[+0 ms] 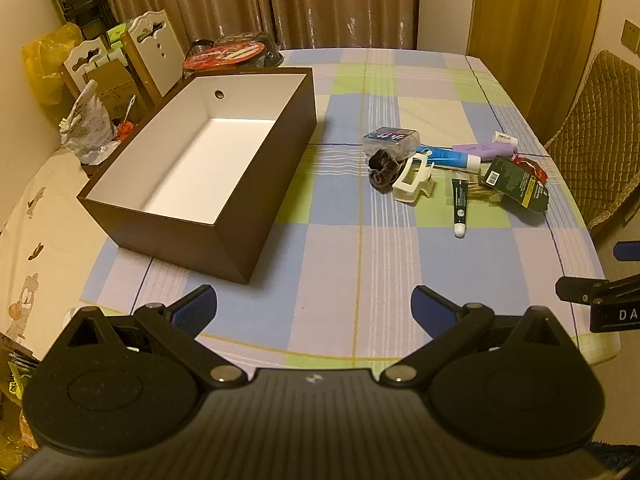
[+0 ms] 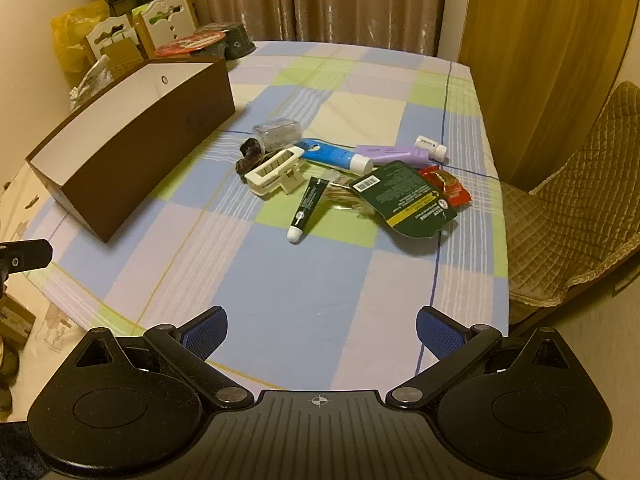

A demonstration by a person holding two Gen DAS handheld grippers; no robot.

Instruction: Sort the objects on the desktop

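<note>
Left wrist view: left gripper (image 1: 314,306) spread wide, empty; brown cardboard box with white lining (image 1: 200,152) holds nothing.

Right wrist view: right gripper (image 2: 322,330) likewise wide, empty; heap of tubes, cream hair claw (image 2: 276,172), green card packet (image 2: 404,200) unsorted on checked tablecloth (image 2: 300,300). Sorting seemingly unstarted.

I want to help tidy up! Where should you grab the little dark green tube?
Probably across the middle of the little dark green tube, coming from above with the right hand-held gripper. It lies flat, its sides look clear, and its white cap points toward you.
</note>
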